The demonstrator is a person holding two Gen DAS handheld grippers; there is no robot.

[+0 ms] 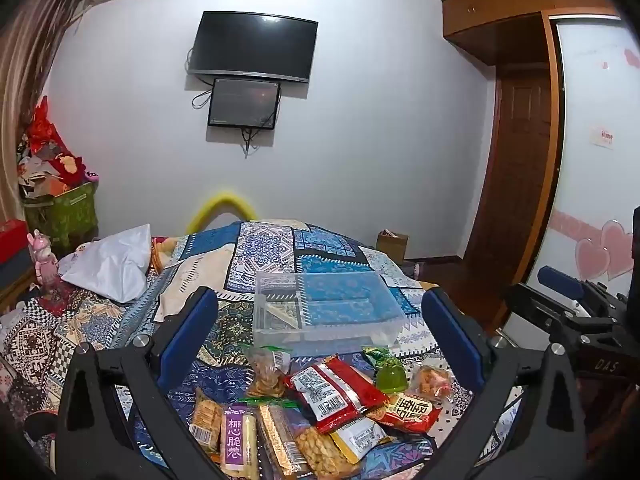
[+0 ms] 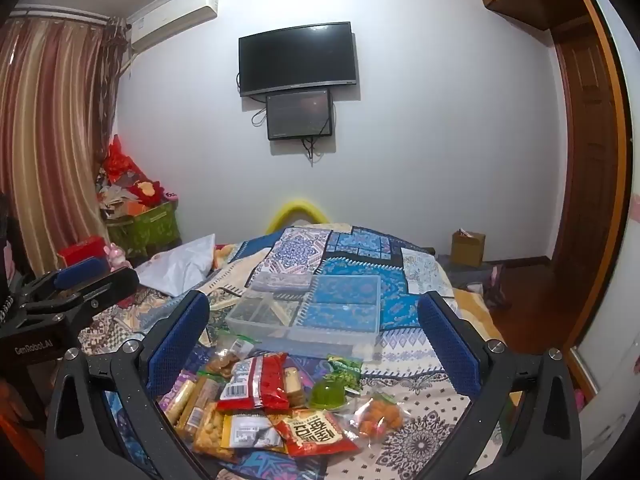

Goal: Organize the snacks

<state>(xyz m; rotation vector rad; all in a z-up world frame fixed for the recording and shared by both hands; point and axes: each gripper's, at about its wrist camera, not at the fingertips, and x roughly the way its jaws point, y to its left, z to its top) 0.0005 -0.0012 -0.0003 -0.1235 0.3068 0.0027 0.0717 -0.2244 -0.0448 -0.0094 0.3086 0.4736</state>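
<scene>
- The left hand-held gripper [image 1: 320, 320] has its blue pads wide apart, and nothing is between them; it hangs over the bed [image 1: 264, 248].
- In the right wrist view this same gripper shows at the far left, beside a striped curtain [image 2: 48, 128].
- On the bed, left of the middle, lies a white bag [image 1: 108, 264] on the patchwork cover.
- The snacks [image 1: 320, 412] lie in a loose pile on the cover, close in front of both grippers.
- At the left of the pile there is a purple-label roll [image 1: 236, 440], then a red packet [image 1: 336, 392] with a barcode, which rests on other packets.
- To the right of the red packet stands a green jelly cup [image 1: 391, 378], and beside it a clear bag of orange pieces [image 1: 434, 380].
- Just behind the pile is a clear box [image 1: 324, 312] with dividers; its compartments hold no snack.
- The right hand-held gripper [image 2: 316, 324] is also wide, with nothing gripped, above the same pile.
- On the wall behind hang a TV [image 2: 296, 58] and a smaller screen [image 2: 300, 114] below it.
- At the far right is a wooden door [image 1: 516, 160].
</scene>
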